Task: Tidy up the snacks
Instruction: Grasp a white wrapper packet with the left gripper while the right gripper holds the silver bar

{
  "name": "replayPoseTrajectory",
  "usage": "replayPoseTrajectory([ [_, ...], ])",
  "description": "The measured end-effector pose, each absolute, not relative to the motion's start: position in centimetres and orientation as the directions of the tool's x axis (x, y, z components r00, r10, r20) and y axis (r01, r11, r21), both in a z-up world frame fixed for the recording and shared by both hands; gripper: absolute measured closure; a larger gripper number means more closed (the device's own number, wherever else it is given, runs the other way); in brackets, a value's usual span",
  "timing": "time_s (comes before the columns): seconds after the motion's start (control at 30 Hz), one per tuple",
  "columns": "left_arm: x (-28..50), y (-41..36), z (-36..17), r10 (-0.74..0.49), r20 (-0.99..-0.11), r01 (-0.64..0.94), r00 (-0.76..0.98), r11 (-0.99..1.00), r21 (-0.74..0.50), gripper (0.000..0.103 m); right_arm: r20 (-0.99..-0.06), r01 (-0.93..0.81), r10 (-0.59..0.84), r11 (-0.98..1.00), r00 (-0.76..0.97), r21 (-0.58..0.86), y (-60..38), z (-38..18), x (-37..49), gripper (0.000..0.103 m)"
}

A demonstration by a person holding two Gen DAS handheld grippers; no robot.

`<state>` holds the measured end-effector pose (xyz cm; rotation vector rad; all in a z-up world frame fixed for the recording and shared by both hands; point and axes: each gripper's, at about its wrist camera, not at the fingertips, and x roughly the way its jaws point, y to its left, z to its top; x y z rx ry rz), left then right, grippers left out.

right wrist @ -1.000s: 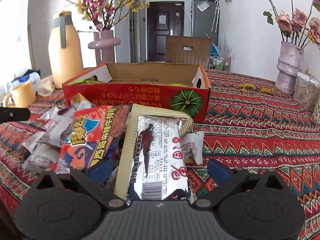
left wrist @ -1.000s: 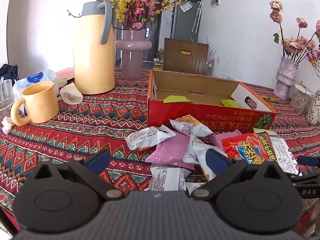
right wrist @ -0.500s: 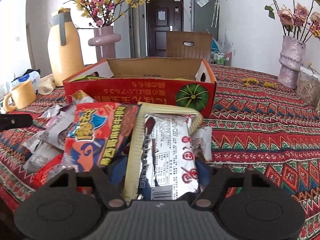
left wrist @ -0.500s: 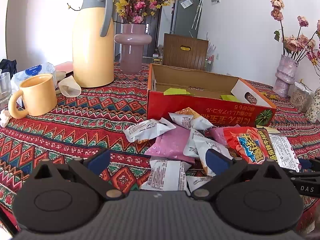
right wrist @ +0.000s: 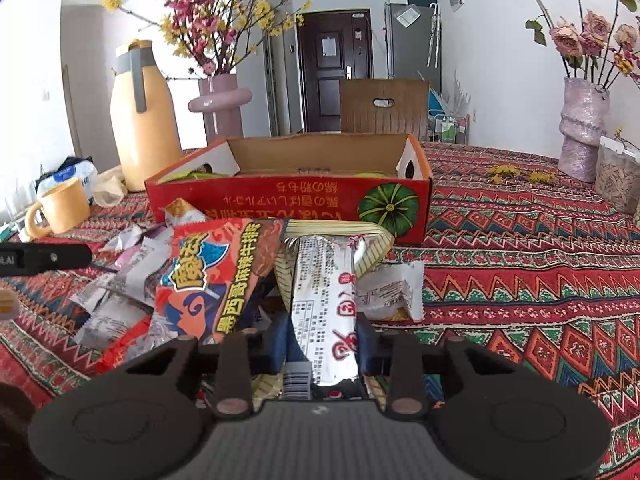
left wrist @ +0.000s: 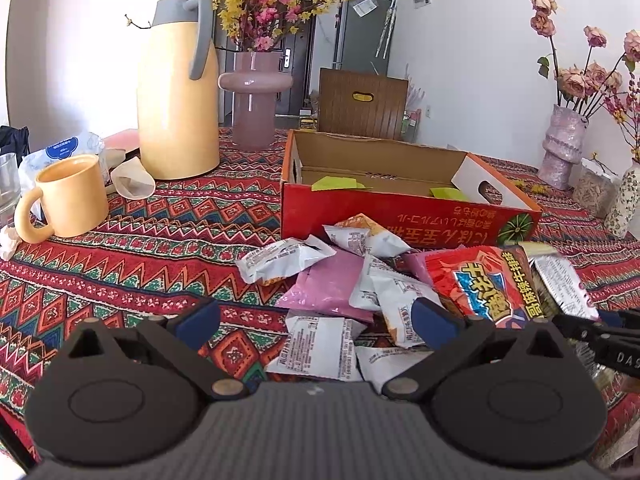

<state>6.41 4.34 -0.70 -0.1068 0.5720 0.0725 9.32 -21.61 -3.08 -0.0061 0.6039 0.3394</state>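
Note:
A heap of snack packets lies on the patterned cloth in front of an open red cardboard box (right wrist: 288,200) (left wrist: 400,216). My right gripper (right wrist: 322,344) has its jaws closing on a long silver packet (right wrist: 324,280) that lies on a striped yellowish pack (right wrist: 372,248). Both blue pads press the packet's sides. A red-orange snack bag (right wrist: 216,280) (left wrist: 476,280) leans just left of it. My left gripper (left wrist: 316,316) hovers open over the near side of the heap, above white packets (left wrist: 316,344) and a pink packet (left wrist: 328,288), with nothing between its fingers.
A tall yellow thermos jug (left wrist: 176,100), a yellow mug (left wrist: 68,200) and a pink vase (left wrist: 256,108) stand at the back left. Another vase (left wrist: 560,152) and a jar (right wrist: 618,180) stand at the right. A wooden chair back (left wrist: 360,104) rises behind the box.
The right jaws have come in from wide open onto the silver packet, and the gripper has slid a little further over it. The left gripper has stayed open and in place.

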Motion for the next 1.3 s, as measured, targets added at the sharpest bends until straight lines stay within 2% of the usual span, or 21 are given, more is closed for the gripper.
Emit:
replayPoseTrajectory([
  [0.3, 6.6, 2.2, -0.8, 0.033, -0.565, -0.074, 0.824, 0.996, -0.049, 0.0, -0.498, -0.244, 0.27, 0.963, 0.824, 0.119, -24.4, -2.0, 8.4, 0.07],
  [0.7, 10.3, -1.8, -0.9, 0.105, -0.61, -0.071, 0.786, 0.994, 0.08, 0.001, -0.474, -0.192, 0.249, 0.967, 0.844, 0.166, -27.5, -2.2, 8.6, 0.07],
  [0.77, 10.9, -2.5, -1.3, 0.116, -0.625, -0.066, 0.772, 0.993, 0.102, 0.005, -0.475, -0.187, 0.248, 0.967, 0.844, 0.173, -27.8, -2.3, 8.6, 0.07],
  [0.9, 12.1, -3.2, -2.2, 0.12, -0.659, -0.056, 0.743, 0.991, 0.118, 0.022, -0.478, -0.178, 0.246, 0.967, 0.843, 0.183, -28.3, -2.5, 9.0, 0.07],
  [1.07, 13.0, -3.5, -2.8, 0.117, -0.685, -0.05, 0.719, 0.992, 0.116, 0.034, -0.485, -0.173, 0.245, 0.966, 0.84, 0.19, -28.5, -2.8, 9.4, 0.07],
  [1.2, 13.0, -3.4, -2.8, 0.097, -0.692, -0.038, 0.716, 0.994, 0.1, 0.058, -0.488, -0.172, 0.245, 0.967, 0.838, 0.191, -28.4, -2.9, 9.5, 0.07],
  [1.3, 12.8, -3.5, -2.8, 0.088, -0.683, -0.024, 0.725, 0.994, 0.103, 0.061, -0.489, -0.174, 0.247, 0.966, 0.836, 0.19, -28.3, -2.9, 9.5, 0.07],
])
